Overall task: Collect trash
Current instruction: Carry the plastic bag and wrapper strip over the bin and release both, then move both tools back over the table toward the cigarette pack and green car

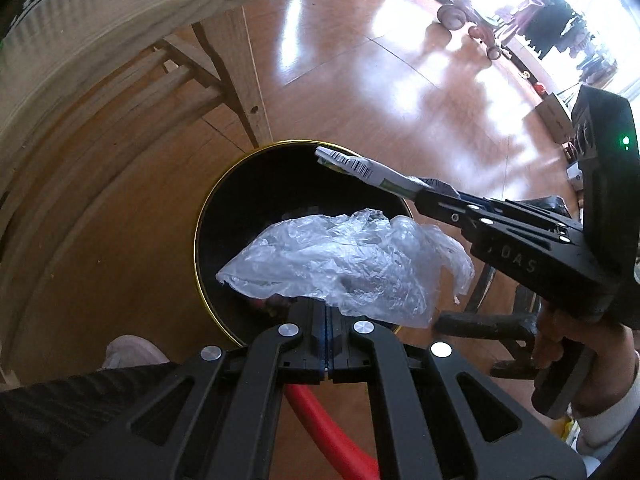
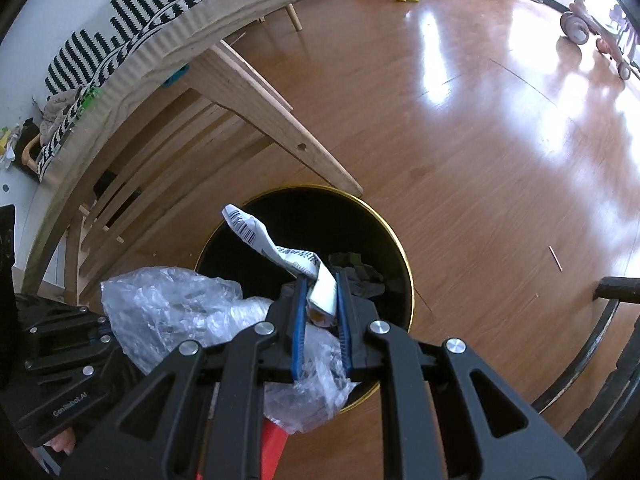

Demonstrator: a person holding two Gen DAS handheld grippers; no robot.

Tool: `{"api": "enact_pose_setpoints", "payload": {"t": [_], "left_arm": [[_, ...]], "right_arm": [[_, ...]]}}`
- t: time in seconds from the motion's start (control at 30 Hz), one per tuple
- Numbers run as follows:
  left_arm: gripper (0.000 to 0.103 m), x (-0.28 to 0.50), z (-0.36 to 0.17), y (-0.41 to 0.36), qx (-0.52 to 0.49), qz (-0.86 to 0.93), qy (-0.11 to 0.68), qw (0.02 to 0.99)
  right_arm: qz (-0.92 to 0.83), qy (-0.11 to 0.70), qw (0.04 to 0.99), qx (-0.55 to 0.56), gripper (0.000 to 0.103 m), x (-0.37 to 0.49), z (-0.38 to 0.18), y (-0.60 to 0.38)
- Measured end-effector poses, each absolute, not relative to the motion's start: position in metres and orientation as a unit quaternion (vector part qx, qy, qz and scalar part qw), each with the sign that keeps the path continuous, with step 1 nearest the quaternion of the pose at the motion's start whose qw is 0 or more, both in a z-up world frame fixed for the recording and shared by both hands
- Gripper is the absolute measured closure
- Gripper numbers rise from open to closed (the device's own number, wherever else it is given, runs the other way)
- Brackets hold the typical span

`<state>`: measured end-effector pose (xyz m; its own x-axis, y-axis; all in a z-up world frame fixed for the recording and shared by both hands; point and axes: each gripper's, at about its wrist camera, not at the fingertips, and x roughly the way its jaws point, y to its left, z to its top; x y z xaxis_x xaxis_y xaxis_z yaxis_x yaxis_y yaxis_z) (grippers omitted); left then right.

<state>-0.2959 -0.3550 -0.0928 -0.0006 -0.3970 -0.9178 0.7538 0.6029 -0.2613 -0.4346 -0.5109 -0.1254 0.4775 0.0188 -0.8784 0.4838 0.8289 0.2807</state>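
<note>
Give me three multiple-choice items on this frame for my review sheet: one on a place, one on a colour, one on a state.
1. Where does the bin stand?
A. On the wooden floor by a table leg
B. On the tabletop
C. On a chair seat

2. What colour is the bin's rim?
A. Red
B. Gold
C. White

3. What are the left tongs doing?
A. Hanging open and empty
B. Shut on the clear plastic bag
C. Shut on the printed wrapper

Answers: 1 A, floor boards surround the bin and the table leg ends beside it. 2 B, a thin gold ring edges the black bin. 3 B, the bag is pinched there; the right tongs hold the wrapper.
</note>
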Motion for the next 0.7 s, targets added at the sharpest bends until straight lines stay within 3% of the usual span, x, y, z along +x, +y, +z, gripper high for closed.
{"api": "enact_pose_setpoints", "payload": {"t": [0.27,0.3,0.33,0.37,0.4,0.57,0.7], "left_arm": [[0.102,-0.295,-0.092,-0.349,0.149,-0.408,0.574,0.694],[0.085,-0.294,-0.094,-0.348,0.154,-0.399,0.578,0.695],[0.033,-0.294,-0.095,-0.348,0.154,-0.395,0.583,0.694],[0.005,-0.294,-0.095,-0.347,0.155,-0.387,0.582,0.698],[0.007,-0.294,-0.094,-0.347,0.152,-0.385,0.577,0.704],[0.006,-0.291,-0.09,-0.346,0.129,-0.393,0.582,0.7],[0.006,-0.279,-0.051,-0.328,0.089,-0.395,0.545,0.734]], "right_arm": [[-0.145,0.49,0.817,0.267,0.088,-0.43,-0.125,-0.514],[-0.144,0.491,0.813,0.278,0.086,-0.431,-0.125,-0.517],[-0.148,0.489,0.808,0.292,0.078,-0.431,-0.127,-0.521],[-0.157,0.486,0.804,0.303,0.037,-0.432,-0.127,-0.524],[-0.166,0.48,0.802,0.314,0.006,-0.434,-0.126,-0.527],[-0.184,0.453,0.812,0.319,0.007,-0.44,-0.109,-0.536],[-0.206,0.426,0.833,0.287,0.007,-0.439,-0.085,-0.535]]}}
